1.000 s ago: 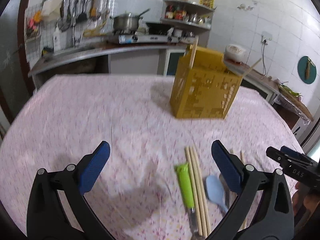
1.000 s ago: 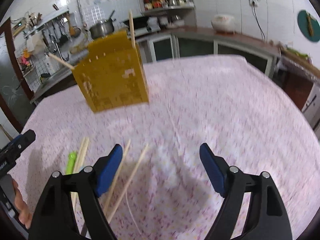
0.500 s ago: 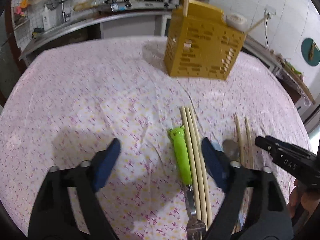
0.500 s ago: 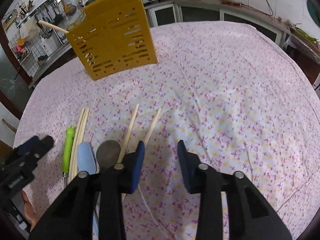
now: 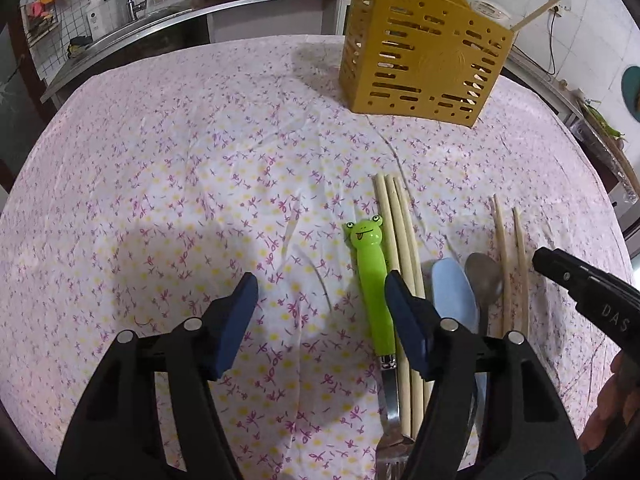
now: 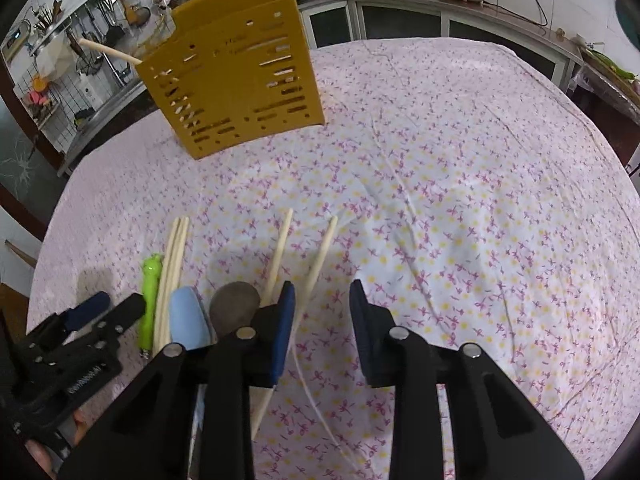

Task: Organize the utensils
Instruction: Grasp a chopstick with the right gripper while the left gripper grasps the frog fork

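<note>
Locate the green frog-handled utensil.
The green frog-handled utensil lies on the tablecloth, in the left wrist view against the left side of three bundled chopsticks.

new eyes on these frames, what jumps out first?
The yellow slotted utensil holder at the table's far side, chopsticks already poking out. Then the row on the floral tablecloth near the tongs: frog-handled green fork, chopsticks, blue spoon, metal spoon.

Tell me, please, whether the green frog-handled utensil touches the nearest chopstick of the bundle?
Touching: the left wrist view shows the frog handle flush against the chopstick bundle, no cloth between.
</note>
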